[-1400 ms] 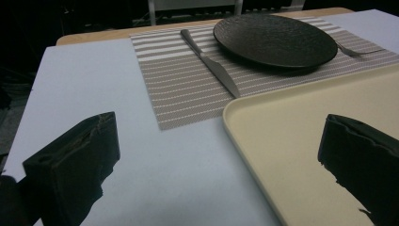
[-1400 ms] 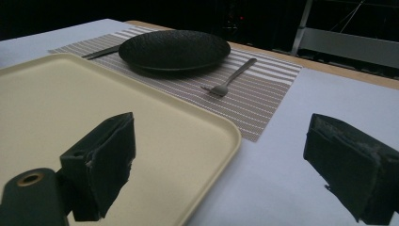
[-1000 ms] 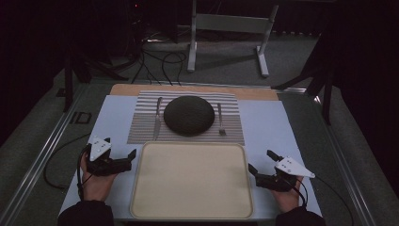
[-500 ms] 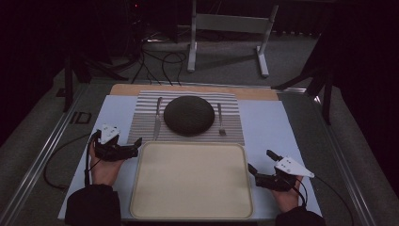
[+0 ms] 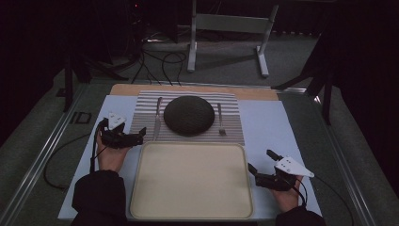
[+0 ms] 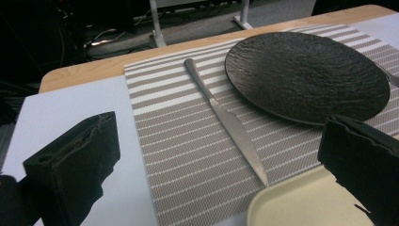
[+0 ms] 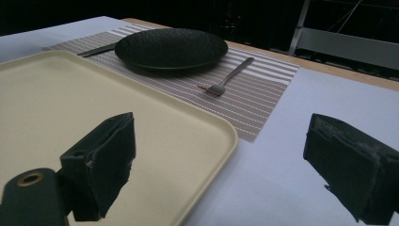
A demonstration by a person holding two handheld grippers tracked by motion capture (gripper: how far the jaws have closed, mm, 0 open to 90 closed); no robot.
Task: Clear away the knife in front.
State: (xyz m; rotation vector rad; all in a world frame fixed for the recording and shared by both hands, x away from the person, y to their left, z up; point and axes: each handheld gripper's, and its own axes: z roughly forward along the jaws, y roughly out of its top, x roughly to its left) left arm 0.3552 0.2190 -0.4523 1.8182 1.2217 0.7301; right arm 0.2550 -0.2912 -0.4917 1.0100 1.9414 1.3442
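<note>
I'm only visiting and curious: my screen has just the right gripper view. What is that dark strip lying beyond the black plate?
Observer: A table knife, lying on the striped placemat with its tip toward the tray.
Operator: And where is the other gripper?
Observer: The left gripper is open beside the tray's far left corner, aimed at that knife.

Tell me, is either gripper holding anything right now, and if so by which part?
Nothing is held. The left gripper is open near the knife, its jaws apart with nothing between them. The right gripper is open beside the tray, touching nothing.
</note>
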